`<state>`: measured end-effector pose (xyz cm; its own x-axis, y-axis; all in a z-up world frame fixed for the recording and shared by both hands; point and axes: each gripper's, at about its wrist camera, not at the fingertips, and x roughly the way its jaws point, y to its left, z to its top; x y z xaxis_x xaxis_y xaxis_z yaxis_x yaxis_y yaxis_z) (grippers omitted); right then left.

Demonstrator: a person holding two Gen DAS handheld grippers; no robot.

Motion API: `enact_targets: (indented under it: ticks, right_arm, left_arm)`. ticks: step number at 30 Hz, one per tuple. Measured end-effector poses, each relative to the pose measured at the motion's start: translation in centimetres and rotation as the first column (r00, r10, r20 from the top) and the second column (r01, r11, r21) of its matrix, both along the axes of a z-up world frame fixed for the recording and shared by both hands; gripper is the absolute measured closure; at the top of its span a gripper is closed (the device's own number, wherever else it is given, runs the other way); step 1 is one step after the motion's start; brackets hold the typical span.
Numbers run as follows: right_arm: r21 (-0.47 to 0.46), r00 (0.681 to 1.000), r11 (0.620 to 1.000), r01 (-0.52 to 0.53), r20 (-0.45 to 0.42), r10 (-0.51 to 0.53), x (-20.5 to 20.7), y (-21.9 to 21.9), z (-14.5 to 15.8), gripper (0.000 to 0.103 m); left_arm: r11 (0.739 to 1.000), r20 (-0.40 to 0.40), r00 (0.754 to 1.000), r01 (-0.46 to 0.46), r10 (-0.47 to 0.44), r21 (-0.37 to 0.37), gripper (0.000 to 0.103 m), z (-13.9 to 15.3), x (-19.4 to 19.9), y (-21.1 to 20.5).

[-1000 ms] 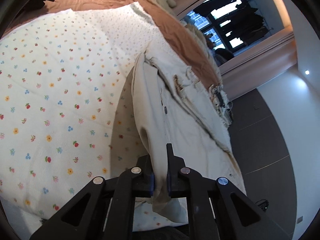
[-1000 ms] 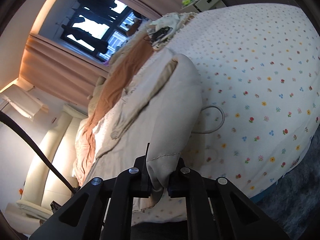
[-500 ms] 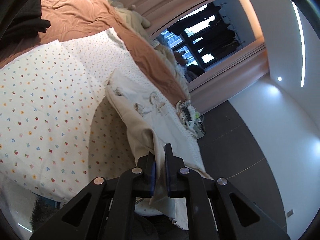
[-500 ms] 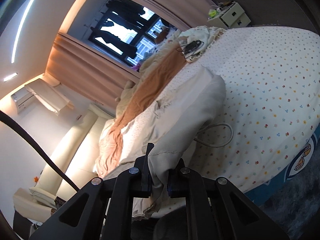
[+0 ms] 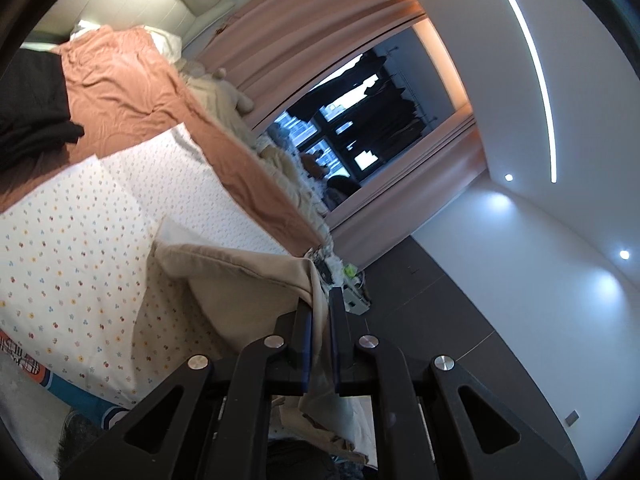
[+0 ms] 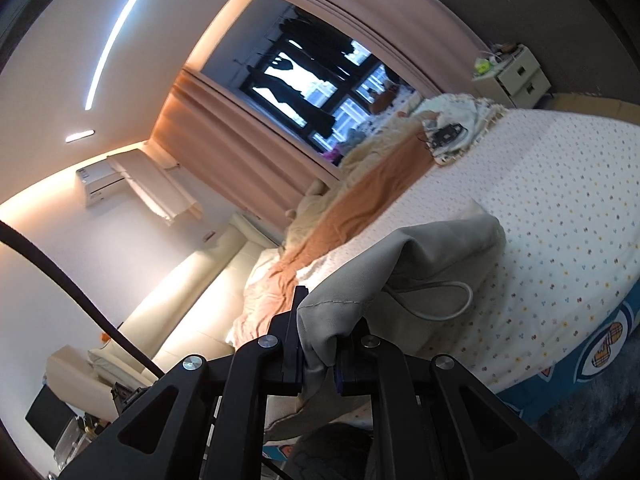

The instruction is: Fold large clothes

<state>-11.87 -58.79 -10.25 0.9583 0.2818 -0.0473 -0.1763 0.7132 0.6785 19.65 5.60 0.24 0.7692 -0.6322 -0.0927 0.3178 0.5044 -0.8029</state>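
A large beige garment hangs lifted over the near edge of the bed, its far part still draped on the flowered sheet. My left gripper is shut on one edge of the cloth, which runs down between its fingers. In the right wrist view the same beige garment arches up from the flowered sheet, and my right gripper is shut on a bunched edge of it. A pale drawstring loop hangs beneath the cloth.
An orange-brown blanket and black clothes lie further up the bed. A cream throw with small devices sits at the far corner, and a bedside cabinet stands beyond it. Curtains and a dark window stand behind.
Both grippers have risen and tilted up with the garment in them, pulling it off the sheet. The views now take in more wall, window and ceiling.
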Motion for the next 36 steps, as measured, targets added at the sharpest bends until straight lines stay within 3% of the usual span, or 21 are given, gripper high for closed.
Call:
enact_targets:
  ticks: [8, 15, 22, 27, 36]
  right_arm:
    - [-0.06, 0.997, 0.998, 0.006, 0.08, -0.002, -1.1, -0.3, -0.6, 0.096]
    - [-0.054, 0.998, 0.998, 0.044, 0.042, -0.042, 2.4, -2.2, -3.0, 0.096]
    - [-0.031, 0.997, 0.997, 0.076, -0.017, -0.076, 9.3, -3.0, -3.9, 0.096]
    - [-0.038, 0.996, 0.996, 0.083, -0.027, -0.084, 15.2, -3.1, -1.3, 0.096]
    - [-0.067, 0.993, 0.991, 0.115, -0.025, -0.117, 19.7, -2.4, 1.8, 0.096]
  left_arm:
    - [0.999, 0.1, 0.995, -0.015, 0.018, -0.032, 0.094, 3.2, -3.0, 0.9]
    - [0.999, 0.086, 0.996, -0.022, 0.024, -0.033, 0.094, 3.4, -1.6, 0.9]
    - [0.998, -0.002, 0.999, -0.054, 0.054, 0.021, 0.094, 2.0, 3.0, 0.1]
    - [0.998, -0.032, 0.998, -0.058, 0.059, 0.034, 0.094, 1.4, 6.8, 0.0]
    - [0.993, -0.056, 0.997, -0.056, 0.062, 0.101, 0.094, 1.8, 14.6, -1.6]
